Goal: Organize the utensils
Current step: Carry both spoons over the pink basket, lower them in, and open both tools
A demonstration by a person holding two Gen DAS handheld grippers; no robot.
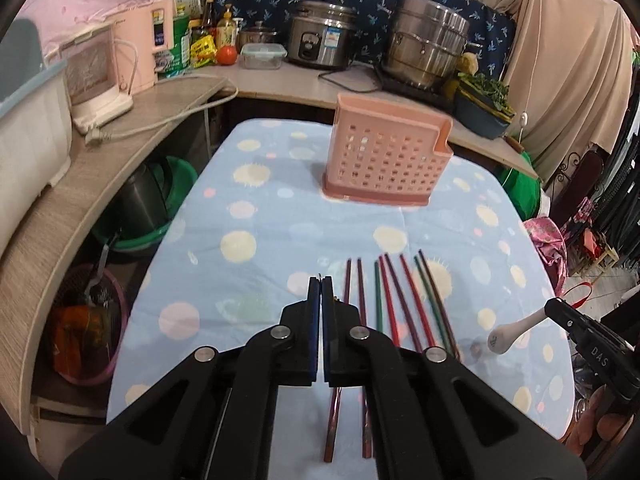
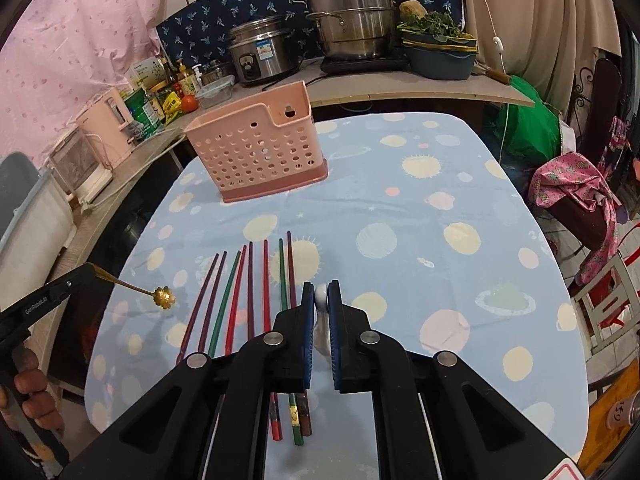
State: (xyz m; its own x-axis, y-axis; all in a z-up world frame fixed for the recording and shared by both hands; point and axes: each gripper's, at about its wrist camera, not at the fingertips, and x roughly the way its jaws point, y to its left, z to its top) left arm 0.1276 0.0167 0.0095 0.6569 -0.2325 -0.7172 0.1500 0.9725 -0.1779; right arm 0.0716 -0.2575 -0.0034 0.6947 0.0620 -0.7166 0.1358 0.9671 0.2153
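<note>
Both tongs clamped: left tongs [image 1: 321, 280] on gold spoon [image 2: 163, 298], right tongs [image 2: 321, 286] on white spoon [image 1: 516, 330]; chopsticks [image 1: 394, 300] between.

a table [image 1: 248, 216] covered in a light blue cloth with pale dots carries a pink perforated utensil holder [image 1: 386, 156] toward its far side and a row of coloured chopsticks [image 1: 394, 300] lying side by side near its front edge.
</note>
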